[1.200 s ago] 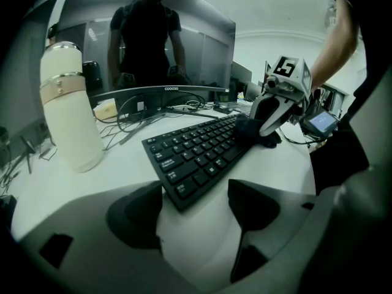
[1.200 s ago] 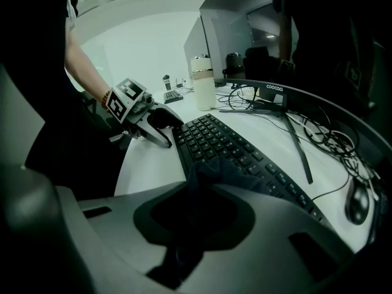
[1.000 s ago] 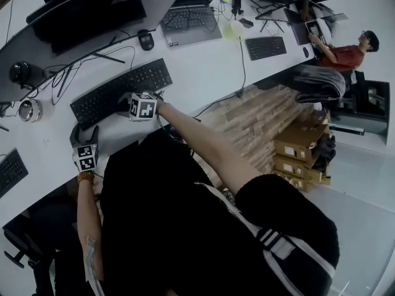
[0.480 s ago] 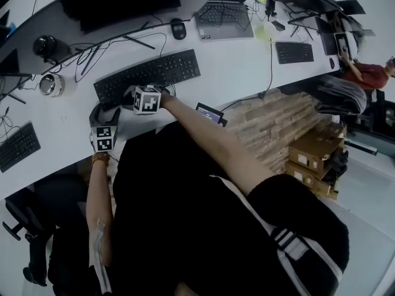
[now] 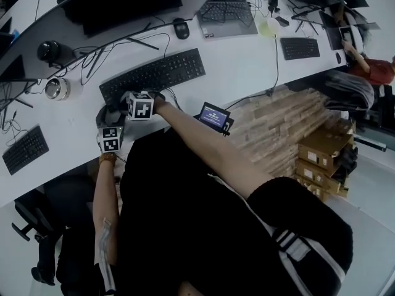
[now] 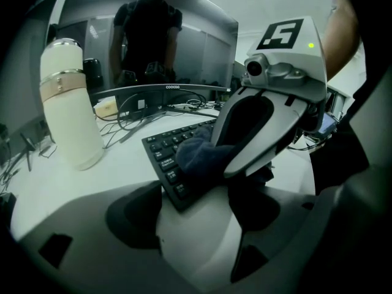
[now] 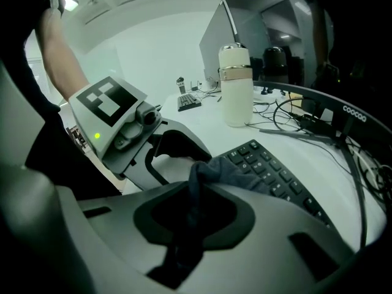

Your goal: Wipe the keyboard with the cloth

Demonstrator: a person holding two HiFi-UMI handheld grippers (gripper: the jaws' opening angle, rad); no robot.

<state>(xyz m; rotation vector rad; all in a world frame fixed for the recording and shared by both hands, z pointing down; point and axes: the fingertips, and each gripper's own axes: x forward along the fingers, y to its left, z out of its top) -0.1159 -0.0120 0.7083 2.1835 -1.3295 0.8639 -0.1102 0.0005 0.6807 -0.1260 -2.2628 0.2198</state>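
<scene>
A black keyboard (image 5: pixel 154 73) lies on the white desk (image 5: pixel 234 66). My right gripper (image 5: pixel 126 99) is shut on a dark cloth (image 7: pixel 211 173) and presses it onto the keyboard's (image 7: pixel 275 176) left end. From the left gripper view the cloth (image 6: pixel 199 155) bunches over the keys (image 6: pixel 162 152) under the right gripper (image 6: pixel 269 121). My left gripper (image 5: pixel 106 113) stands open on the desk just left of the keyboard, with nothing between its jaws. Bare desk shows in that gap in its own view (image 6: pixel 196 219). The left gripper (image 7: pixel 138 139) also appears beside the cloth in the right gripper view.
A white bottle (image 6: pixel 67 103) stands left of the keyboard, before a wide monitor (image 6: pixel 165 48) with cables (image 5: pixel 123 48). Also on the desk are a metal cup (image 5: pixel 57 88), a mouse (image 5: pixel 181 28), a laptop (image 5: pixel 227 14) and another keyboard (image 5: pixel 24 150). Cardboard boxes (image 5: pixel 321 153) are stacked on the right.
My right gripper has slid the cloth leftwards along the keyboard, from past its middle toward its left end. The left gripper has stayed where it was.
</scene>
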